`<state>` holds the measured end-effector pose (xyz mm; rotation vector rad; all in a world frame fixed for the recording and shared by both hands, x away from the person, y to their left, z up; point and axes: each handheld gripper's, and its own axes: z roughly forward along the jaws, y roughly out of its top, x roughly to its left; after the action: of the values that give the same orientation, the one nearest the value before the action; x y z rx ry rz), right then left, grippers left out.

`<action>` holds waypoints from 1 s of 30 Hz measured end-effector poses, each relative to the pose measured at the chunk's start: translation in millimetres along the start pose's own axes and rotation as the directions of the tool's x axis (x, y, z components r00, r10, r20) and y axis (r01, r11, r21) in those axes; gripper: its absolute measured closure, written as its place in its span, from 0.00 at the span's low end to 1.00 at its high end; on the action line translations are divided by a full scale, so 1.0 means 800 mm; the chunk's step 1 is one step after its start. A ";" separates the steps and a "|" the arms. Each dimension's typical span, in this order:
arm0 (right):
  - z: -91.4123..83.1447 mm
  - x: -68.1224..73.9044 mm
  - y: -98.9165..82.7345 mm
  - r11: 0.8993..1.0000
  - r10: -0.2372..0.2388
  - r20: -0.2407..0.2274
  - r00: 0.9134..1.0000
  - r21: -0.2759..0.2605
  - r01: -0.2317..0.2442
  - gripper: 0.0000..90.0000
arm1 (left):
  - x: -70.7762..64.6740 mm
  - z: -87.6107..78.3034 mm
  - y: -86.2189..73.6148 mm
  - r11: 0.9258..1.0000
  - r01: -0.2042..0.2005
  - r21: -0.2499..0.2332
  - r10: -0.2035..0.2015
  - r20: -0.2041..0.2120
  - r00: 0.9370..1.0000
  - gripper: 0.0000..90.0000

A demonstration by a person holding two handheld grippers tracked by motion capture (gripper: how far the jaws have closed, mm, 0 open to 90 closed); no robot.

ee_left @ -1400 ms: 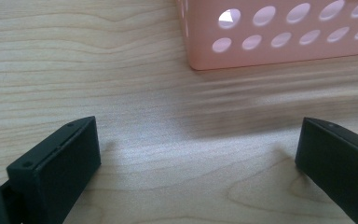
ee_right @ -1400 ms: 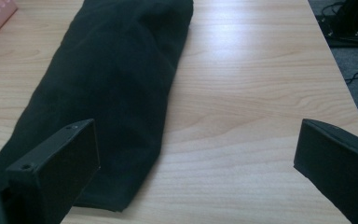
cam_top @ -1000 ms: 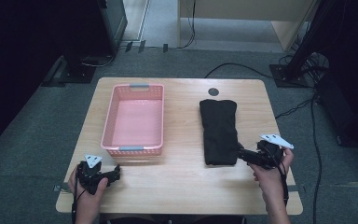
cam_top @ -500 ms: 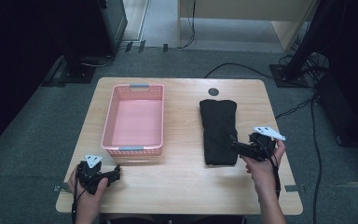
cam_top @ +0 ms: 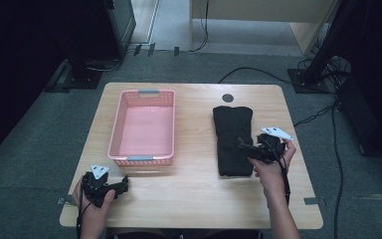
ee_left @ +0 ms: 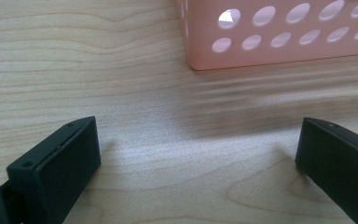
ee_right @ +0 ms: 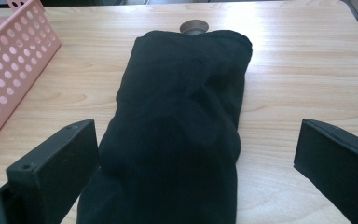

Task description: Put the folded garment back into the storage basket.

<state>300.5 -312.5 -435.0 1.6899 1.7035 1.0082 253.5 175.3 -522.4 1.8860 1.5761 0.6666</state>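
**Soft black bundle waiting between your open right jaws**

You are bringing the right gripper (cam_top: pixel 243 147) over the near end of the folded black cloth (cam_top: pixel 233 139), and its jaws are standing wide apart, one on each side of the bundle, not yet pressing it. The cloth is lying lengthwise on the right half of the wooden table (cam_top: pixel 194 199), well apart from the pink basket (cam_top: pixel 142 160) on the left half.

Judging by its rounded folds, it is looking soft, light and limp, so expect it to sag and possibly unfold when lifted. You are probably best pinching across the thick near end, deep enough to catch all the layers, rather than nipping the top fold.

Your left gripper (cam_top: pixel 122 185) is resting low near the front left edge, jaws also spread, closing on nothing, just short of the basket's perforated wall (ee_left: pixel 279 37).

The tabletop is smooth, bare wood with a round cable port (ee_right: pixel 194 25) just beyond the cloth's far end. Grey carpet, cables and dark equipment stands are surrounding the table.
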 end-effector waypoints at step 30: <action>0.068 0.028 0.008 0.999 0.023 0.063 0.998 -0.025 -0.021 0.00 | 0.000 0.000 0.000 1.000 0.002 -0.002 -0.002 0.000 1.000 0.00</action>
<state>346.4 -283.0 -458.8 1.7107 1.6289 0.9709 253.5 175.1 -522.4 1.8832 1.5766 0.6667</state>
